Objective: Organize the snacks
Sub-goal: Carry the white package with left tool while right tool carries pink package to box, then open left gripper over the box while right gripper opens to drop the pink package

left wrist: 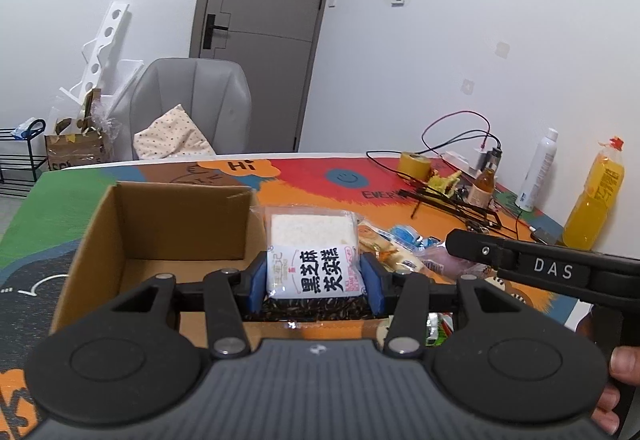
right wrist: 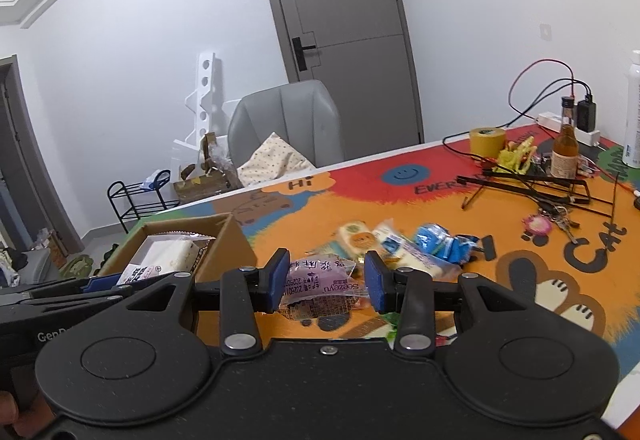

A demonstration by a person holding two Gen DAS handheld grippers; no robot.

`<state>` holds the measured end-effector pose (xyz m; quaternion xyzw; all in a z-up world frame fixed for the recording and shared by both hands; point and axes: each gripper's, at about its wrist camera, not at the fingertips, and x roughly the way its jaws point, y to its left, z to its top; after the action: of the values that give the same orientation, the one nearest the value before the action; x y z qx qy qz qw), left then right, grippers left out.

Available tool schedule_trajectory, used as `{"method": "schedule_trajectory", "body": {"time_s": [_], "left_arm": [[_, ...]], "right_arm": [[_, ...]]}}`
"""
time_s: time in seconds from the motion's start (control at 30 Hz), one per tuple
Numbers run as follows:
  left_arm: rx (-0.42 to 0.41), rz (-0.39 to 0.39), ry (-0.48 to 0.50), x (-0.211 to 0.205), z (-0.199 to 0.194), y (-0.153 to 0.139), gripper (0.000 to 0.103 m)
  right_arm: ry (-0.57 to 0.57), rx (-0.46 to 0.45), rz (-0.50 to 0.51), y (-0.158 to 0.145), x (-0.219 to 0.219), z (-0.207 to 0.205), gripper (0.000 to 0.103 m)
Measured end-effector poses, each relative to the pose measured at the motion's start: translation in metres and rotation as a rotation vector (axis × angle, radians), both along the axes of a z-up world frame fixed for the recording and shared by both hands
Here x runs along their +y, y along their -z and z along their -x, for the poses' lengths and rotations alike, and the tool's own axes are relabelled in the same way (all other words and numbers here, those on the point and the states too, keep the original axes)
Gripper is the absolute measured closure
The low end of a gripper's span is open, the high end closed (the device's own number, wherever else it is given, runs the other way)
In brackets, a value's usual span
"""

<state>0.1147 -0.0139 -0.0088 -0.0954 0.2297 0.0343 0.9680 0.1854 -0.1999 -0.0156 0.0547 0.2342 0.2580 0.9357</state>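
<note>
Cardboard box point(left wrist: 100, 236): one; each tool grips one packet, left tool point(left wrist: 316, 282) white packet point(left wrist: 314, 260), right tool point(right wrist: 327, 282) purple packet point(right wrist: 320, 284).

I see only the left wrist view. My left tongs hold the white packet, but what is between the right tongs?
Observer: The right tongs grip a purple packet.
Operator: Is something hidden behind the right tongs?
Observer: A key ring with a pink charm lies on the mat.
Operator: Where is my packet relative to the box?
Observer: From the right wrist view, the white packet appears over the cardboard box opening.
</note>
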Motion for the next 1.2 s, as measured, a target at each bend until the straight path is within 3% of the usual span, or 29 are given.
{"method": "schedule_trajectory", "body": {"time_s": [0.83, 1.07, 1.2], "left_arm": [[0.081, -0.005, -0.140, 0.082, 0.021, 0.006, 0.055], [0.068, -0.008, -0.167, 0.087, 0.028, 0.000, 0.042], [0.066, -0.011, -0.181, 0.090, 0.033, -0.002, 0.035]], "right_arm": [[-0.168, 0.006, -0.025, -0.005, 0.089, 0.008, 0.064], [-0.212, -0.006, -0.042, -0.012, 0.101, 0.010, 0.064], [-0.267, 0.035, -0.065, -0.010, 0.110, 0.009, 0.064]]}}
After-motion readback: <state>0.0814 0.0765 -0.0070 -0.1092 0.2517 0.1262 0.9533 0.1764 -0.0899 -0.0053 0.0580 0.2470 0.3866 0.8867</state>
